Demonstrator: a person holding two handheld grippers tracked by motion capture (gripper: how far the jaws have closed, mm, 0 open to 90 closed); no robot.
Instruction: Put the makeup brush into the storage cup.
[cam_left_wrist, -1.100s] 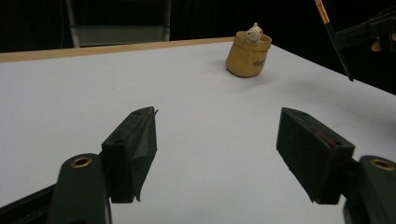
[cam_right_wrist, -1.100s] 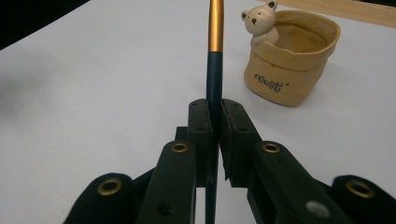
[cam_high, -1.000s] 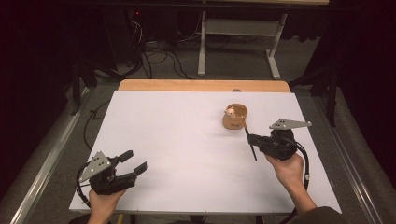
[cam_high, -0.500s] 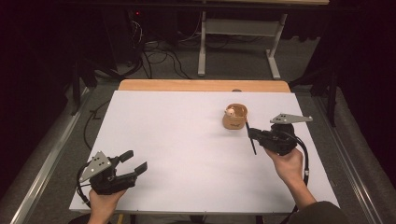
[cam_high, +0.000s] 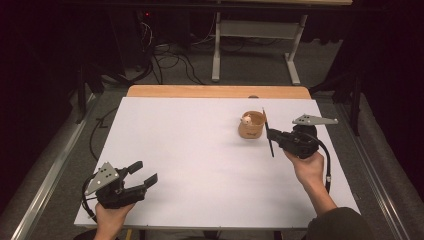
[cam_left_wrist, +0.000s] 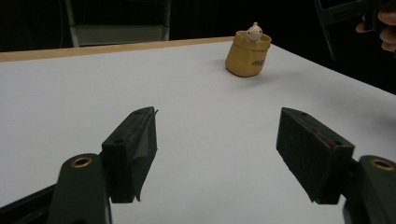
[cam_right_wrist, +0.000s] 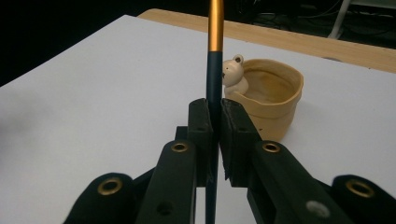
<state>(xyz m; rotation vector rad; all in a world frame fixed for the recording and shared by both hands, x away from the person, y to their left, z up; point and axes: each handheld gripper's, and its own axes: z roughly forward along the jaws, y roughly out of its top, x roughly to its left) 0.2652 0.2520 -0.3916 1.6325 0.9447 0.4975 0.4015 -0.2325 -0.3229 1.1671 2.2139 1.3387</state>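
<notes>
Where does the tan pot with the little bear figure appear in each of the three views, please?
High view: the tan pot stands right of centre, just left of the right hand-held gripper.
Left gripper view: upper right, far across the table.
Right gripper view: right of centre, behind the dark pen.
Shared landmark: the table's wooden far edge.

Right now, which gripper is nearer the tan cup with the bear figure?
Right. The right gripper, shut on a dark pen, sits just beside the cup. The left gripper rests open at the table's near-left corner, far from it.
</notes>
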